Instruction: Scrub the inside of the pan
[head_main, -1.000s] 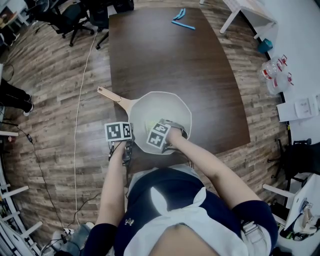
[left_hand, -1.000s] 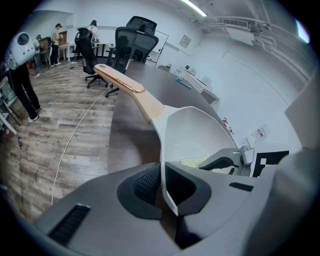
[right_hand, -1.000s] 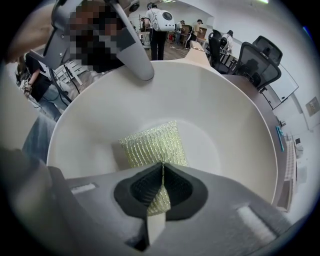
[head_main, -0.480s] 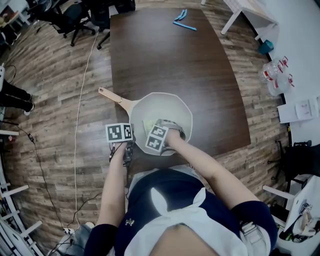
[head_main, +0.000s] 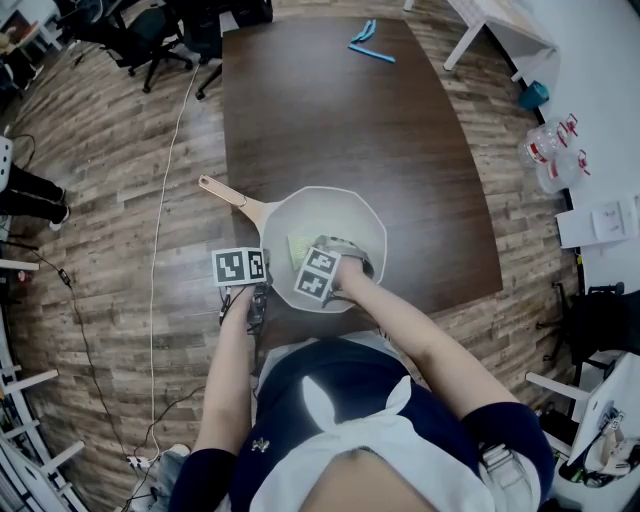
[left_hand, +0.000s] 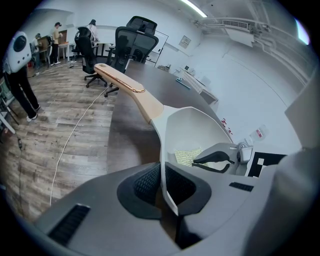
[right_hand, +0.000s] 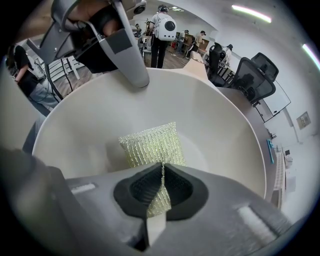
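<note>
Left gripper is clamped on the near-left rim of the pale pan, which sits at the near edge of the dark table, its wooden handle pointing far left. Right gripper pinches a yellow-green scrub pad against the pan's floor.

Cool, even indoor light; ceiling strip lights glow at the top of both gripper views, and the pan shows only soft shadows on its pale inside. All three views bow strongly toward their edges; the gripper views fade to black rounded corners; their nearest foreground is slightly out of focus.
</note>
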